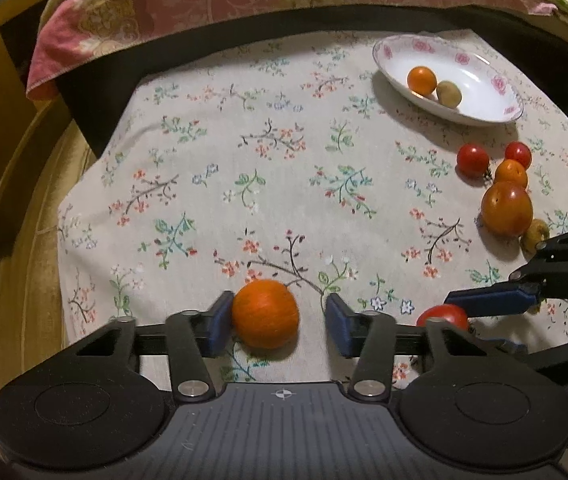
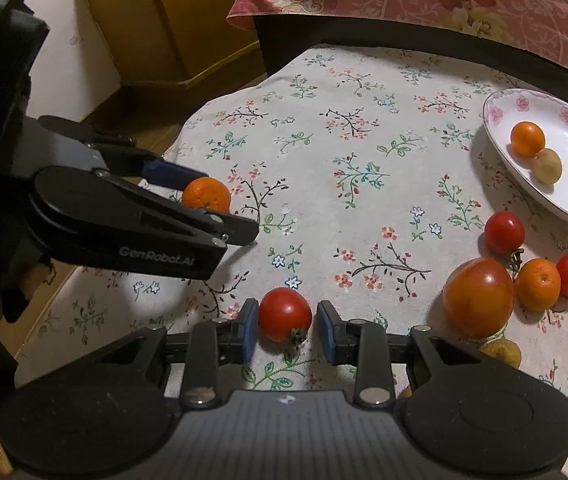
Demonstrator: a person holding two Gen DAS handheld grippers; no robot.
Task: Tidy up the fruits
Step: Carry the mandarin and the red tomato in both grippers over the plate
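The left hand-held gripper [image 1: 278, 322] is open around a small orange [image 1: 265, 314], its left pad touching the peel and the right pad apart. The right hand-held gripper [image 2: 284, 330] is open too, a red tomato [image 2: 285, 314] lying between its pads on the worktop [image 2: 324, 152]. Both fruits look light, round and likely to roll; the tomato probably bruises easily, so take hold gently across the widest middle.

Matt floral cloth [image 1: 244, 128], glossy china dish [image 1: 480, 80], shiny smooth tomato [image 2: 285, 314], dimpled matt orange [image 1: 265, 314]
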